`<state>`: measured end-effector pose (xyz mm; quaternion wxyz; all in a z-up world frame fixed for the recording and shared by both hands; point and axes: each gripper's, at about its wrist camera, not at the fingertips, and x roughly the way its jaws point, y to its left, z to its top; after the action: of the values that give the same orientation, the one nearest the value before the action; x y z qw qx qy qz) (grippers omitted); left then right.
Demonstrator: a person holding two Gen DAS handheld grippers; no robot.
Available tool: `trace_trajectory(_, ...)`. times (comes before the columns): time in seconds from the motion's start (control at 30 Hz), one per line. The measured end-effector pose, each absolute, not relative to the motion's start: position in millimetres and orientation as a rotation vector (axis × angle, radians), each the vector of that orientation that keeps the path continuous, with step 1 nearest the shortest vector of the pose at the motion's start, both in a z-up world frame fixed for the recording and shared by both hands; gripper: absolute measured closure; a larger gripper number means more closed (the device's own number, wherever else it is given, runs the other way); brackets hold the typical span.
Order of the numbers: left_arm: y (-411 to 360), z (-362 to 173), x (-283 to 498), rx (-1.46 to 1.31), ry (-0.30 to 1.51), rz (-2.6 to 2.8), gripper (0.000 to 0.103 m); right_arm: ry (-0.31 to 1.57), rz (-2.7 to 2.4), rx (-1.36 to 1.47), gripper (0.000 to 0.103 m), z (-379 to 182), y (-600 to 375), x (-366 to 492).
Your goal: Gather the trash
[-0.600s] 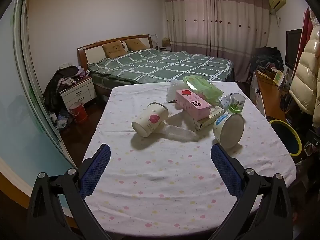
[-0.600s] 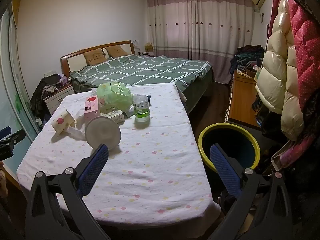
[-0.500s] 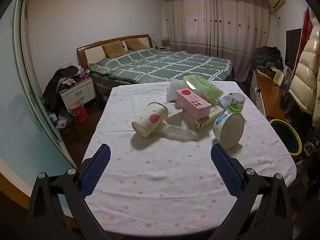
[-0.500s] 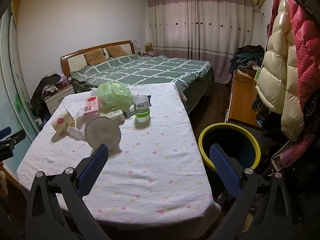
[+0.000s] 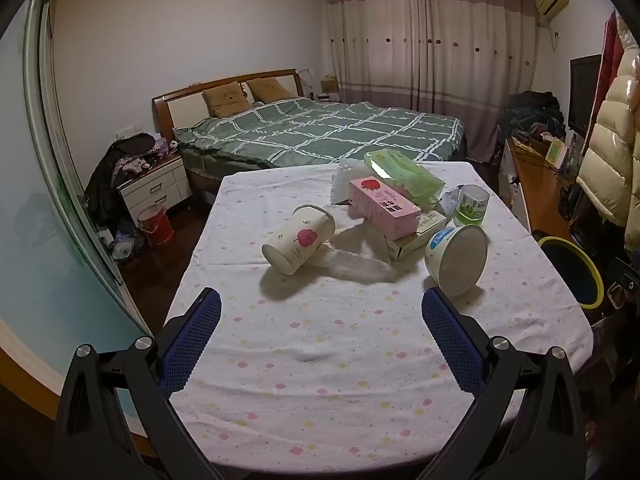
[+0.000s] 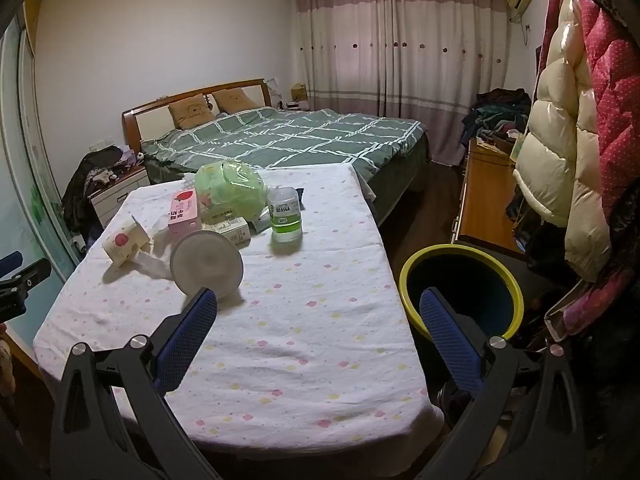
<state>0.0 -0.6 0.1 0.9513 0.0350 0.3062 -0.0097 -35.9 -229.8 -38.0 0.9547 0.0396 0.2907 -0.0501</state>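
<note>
Trash lies on a table with a flowered cloth [image 5: 320, 360] [image 6: 304, 320]. A tipped paper cup [image 5: 298, 240] [image 6: 122, 242] with a red leaf lies at the left. Beside it are a pink carton [image 5: 382, 208] [image 6: 183, 210], a green plastic bag [image 5: 404, 172] [image 6: 230, 186], a tipped white tub [image 5: 458, 258] [image 6: 208, 266] and a short green bottle [image 5: 472, 206] [image 6: 285, 216]. A clear wrapper [image 5: 352, 266] lies between cup and tub. My left gripper [image 5: 320, 308] hangs open over the near cloth, nothing between its fingers. My right gripper [image 6: 318, 304] is open too, over the table's right edge. A yellow-rimmed bin [image 6: 460, 288] [image 5: 572, 272] stands on the floor right of the table.
A bed [image 5: 320, 136] with a green checked cover stands behind the table. A white nightstand [image 5: 154, 188] and a red bucket [image 5: 156, 226] are at the left. A wooden cabinet [image 6: 484, 200] and hanging puffer coats [image 6: 560, 140] line the right side.
</note>
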Motion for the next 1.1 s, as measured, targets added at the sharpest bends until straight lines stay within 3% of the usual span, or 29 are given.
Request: trace_trajectory(1.1,-2.3,-1.6,-1.2,0.077,0.626,-0.017,0.004,0.597,-0.102,0.082,0.006,-39.6,-228.9,-32.8)
